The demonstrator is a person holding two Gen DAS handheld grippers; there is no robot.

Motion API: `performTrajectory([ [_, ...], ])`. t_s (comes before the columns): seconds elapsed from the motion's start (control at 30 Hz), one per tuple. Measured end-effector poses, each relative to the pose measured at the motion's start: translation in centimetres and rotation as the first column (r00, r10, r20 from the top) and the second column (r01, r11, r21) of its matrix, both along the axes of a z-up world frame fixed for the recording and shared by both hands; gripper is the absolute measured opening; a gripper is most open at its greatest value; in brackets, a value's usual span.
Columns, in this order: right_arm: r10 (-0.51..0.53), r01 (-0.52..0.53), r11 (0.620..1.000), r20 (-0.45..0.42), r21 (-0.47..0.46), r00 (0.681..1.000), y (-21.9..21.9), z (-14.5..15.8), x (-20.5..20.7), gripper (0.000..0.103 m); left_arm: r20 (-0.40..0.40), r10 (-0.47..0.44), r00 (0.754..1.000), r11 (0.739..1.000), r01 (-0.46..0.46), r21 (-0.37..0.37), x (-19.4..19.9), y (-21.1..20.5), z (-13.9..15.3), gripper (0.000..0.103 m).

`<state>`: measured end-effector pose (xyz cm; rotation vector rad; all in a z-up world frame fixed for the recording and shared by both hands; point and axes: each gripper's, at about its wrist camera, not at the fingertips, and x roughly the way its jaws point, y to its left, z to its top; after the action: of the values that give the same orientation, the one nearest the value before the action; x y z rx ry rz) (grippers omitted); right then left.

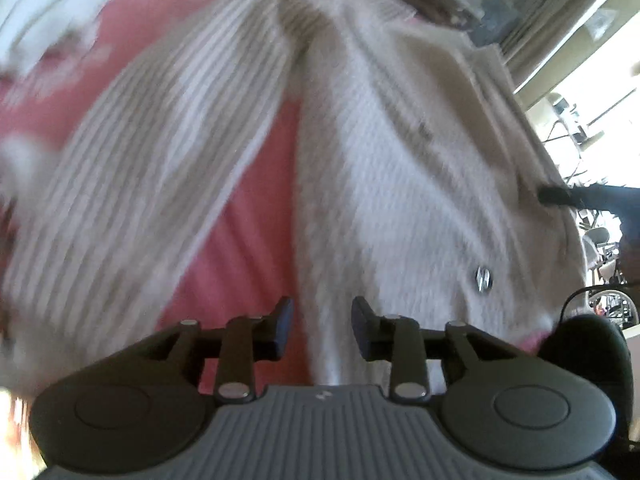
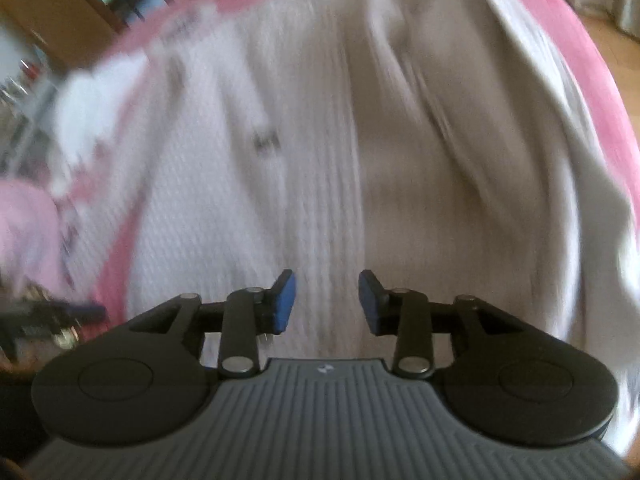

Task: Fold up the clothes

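A cream ribbed knit cardigan (image 1: pixel 400 152) lies spread on a pink bedcover (image 1: pixel 248 248), one sleeve (image 1: pixel 132 184) stretched out to the left, a silver button (image 1: pixel 483 278) near its front edge. My left gripper (image 1: pixel 322 326) hovers open just above the cardigan's side edge, nothing between its fingers. In the right wrist view the same cardigan (image 2: pixel 328 152) fills the frame, blurred by motion, a dark button (image 2: pixel 266 142) on its placket. My right gripper (image 2: pixel 327 302) is open over the ribbed front band, holding nothing.
White cloth (image 1: pixel 36 20) lies at the far left on the bedcover, also white cloth (image 2: pixel 88 116) in the right view beside a pale pink garment (image 2: pixel 24 236). The other gripper's dark tip (image 1: pixel 560 196) shows at the cardigan's right edge. Wooden furniture (image 2: pixel 68 12) stands behind.
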<state>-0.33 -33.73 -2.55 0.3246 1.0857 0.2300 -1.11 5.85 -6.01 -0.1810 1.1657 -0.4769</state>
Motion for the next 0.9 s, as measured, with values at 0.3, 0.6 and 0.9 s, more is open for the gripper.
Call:
performTrajectory([
  [0.3,-0.113,0.101,0.991,0.15,0.085,0.982,1.9,-4.0,17.1,0.049,0.03,0.041,0.999,0.999,-0.041,0.015,5.0,-5.9,-3.9,0.035],
  [0.6,-0.232,0.23,0.973,0.145,0.03,0.962,2.3,-8.0,26.3,0.052,-0.051,0.065,0.997,0.993,-0.069,-0.094,6.4,-3.8,-5.7,0.034],
  [0.9,-0.154,0.177,0.983,0.305,-0.049,0.94,3.1,-5.9,24.7,0.003,-0.022,-0.001,1.0,0.995,-0.001,-0.101,6.2,-3.7,-5.2,0.034],
])
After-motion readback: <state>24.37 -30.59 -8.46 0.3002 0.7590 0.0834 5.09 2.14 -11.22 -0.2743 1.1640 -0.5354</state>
